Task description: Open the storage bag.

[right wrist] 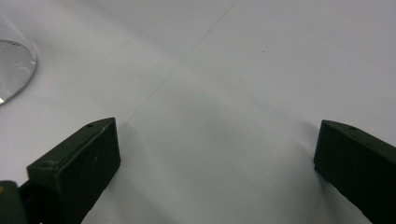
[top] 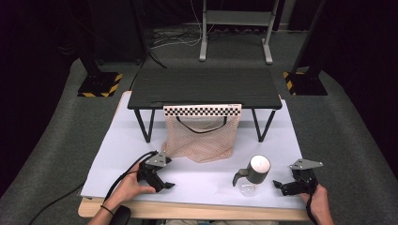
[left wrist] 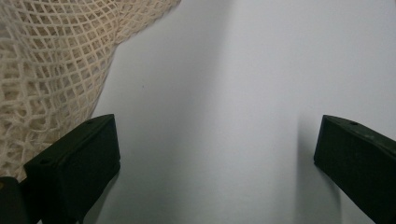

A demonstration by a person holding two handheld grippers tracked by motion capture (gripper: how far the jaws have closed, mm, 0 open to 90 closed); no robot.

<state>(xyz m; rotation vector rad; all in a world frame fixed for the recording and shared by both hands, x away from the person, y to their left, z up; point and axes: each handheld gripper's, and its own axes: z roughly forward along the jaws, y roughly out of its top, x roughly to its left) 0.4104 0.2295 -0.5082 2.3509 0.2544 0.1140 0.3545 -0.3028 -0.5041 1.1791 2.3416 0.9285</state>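
Both grippers rest wide apart, holding nothing: left gripper near the net bag, right gripper beside the glass jug.

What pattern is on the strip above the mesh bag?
Black-and-white checkerboard strip, above the beige net mesh bag; clearest in the high view.

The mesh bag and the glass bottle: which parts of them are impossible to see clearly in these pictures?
- Mesh bag: in the high view its top hangs behind the checkered strip; whether anything is inside cannot be told. In the left gripper view the picture edge cuts it off.
- Glass bottle: in the high view it is too small to tell if it holds liquid. In the right gripper view the left edge cuts it off.
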